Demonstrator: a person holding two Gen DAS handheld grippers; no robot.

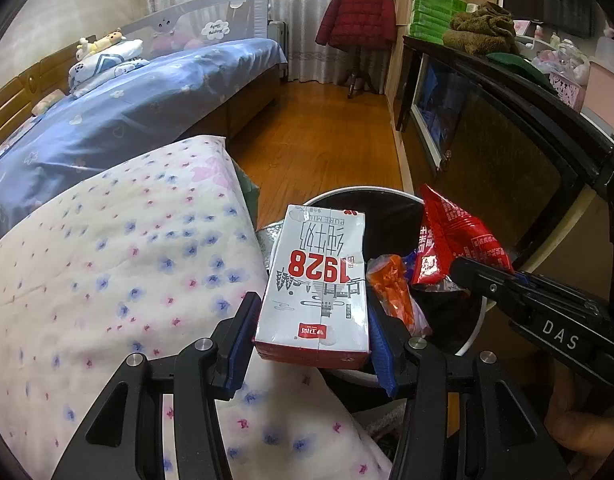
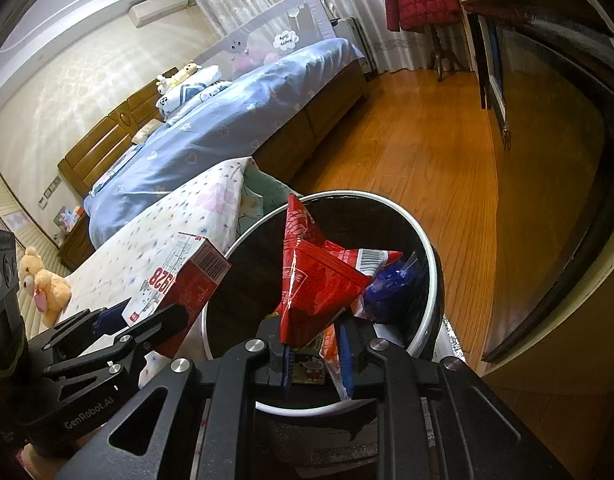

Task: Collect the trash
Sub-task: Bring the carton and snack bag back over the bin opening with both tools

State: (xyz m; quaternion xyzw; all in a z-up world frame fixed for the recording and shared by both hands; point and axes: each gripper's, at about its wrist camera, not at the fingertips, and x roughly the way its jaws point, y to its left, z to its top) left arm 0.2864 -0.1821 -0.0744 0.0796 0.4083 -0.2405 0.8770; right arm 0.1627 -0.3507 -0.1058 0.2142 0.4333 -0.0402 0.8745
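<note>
The white and red printed milk carton (image 1: 313, 288) looks like smooth coated paperboard with a soft sheen, while the crinkled red snack bag (image 2: 319, 280) is glossy plastic film that catches the light. The round bin with a white rim (image 2: 391, 204) has a shiny dark inside wall, and the orange-brown wooden floor (image 1: 319, 140) is polished plank. The flower-printed white quilt (image 1: 107, 260) is matt cloth, and the black left tool (image 1: 311, 344) is matt plastic with bright metal bolts and ribbed blue pads.

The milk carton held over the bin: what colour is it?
The milk carton is white with red numbers and a red base, clearest in the left wrist view.
</note>
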